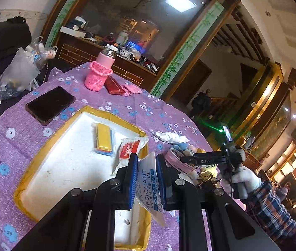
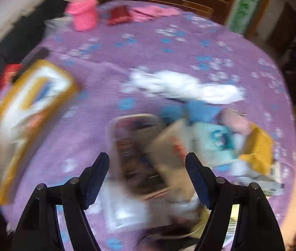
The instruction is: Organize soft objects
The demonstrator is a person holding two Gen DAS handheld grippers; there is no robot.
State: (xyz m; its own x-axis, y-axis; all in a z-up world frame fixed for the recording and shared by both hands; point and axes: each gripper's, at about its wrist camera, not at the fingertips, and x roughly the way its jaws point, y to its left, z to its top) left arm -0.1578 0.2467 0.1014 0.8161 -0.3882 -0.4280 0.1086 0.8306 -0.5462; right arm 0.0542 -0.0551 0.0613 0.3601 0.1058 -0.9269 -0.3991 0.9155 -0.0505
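My left gripper (image 1: 147, 179) is shut on a white desiccant packet (image 1: 148, 185) and holds it above the right edge of a white foam tray with yellow taped rim (image 1: 49, 138). In the tray lie a yellow-and-blue stack of cloths (image 1: 104, 139) and a white-red sachet (image 1: 129, 149). My right gripper (image 2: 148, 179) is open and empty, above a blurred pile of soft packets (image 2: 169, 146) on the purple cloth; it also shows in the left wrist view (image 1: 217, 159). A white crumpled cloth (image 2: 185, 87) lies beyond the pile.
A black phone (image 1: 50, 104), a pink knitted bottle sleeve (image 1: 98, 77) and a red pouch (image 1: 114, 86) sit on the flowered purple tablecloth (image 1: 8, 133). A plastic bag (image 1: 16, 77) stands at the far left. The table edge runs along the right.
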